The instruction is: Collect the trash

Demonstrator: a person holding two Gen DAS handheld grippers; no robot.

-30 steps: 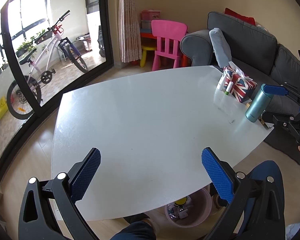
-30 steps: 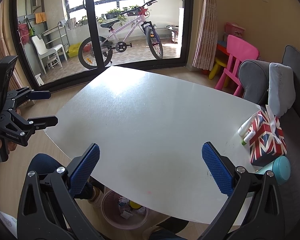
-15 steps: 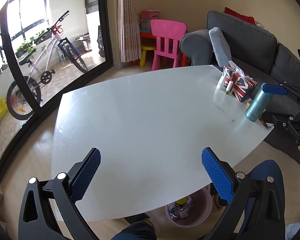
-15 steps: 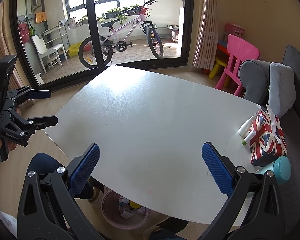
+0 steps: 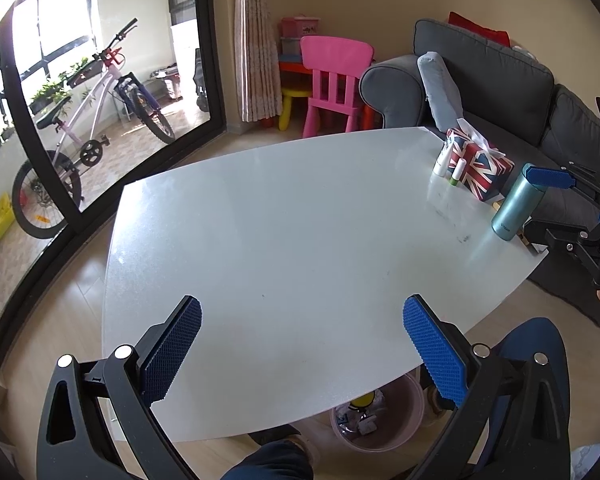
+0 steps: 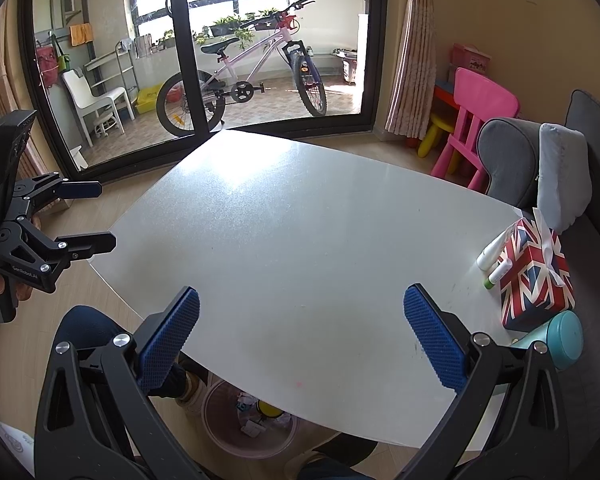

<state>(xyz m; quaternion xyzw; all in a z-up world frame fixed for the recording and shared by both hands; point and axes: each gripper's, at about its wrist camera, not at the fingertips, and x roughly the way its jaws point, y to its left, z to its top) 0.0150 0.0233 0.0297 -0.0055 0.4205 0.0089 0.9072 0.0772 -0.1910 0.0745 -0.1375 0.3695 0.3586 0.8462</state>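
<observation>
A pink trash bin holding several scraps stands on the floor under the near edge of the white table; it also shows in the right wrist view. My left gripper is open and empty above the table's near side; it shows from outside in the right wrist view. My right gripper is open and empty; it shows in the left wrist view by the table's right end.
A Union Jack tissue box, two small white tubes and a teal flask stand at the table's right end. A grey sofa, a pink chair and a bicycle behind glass doors surround it.
</observation>
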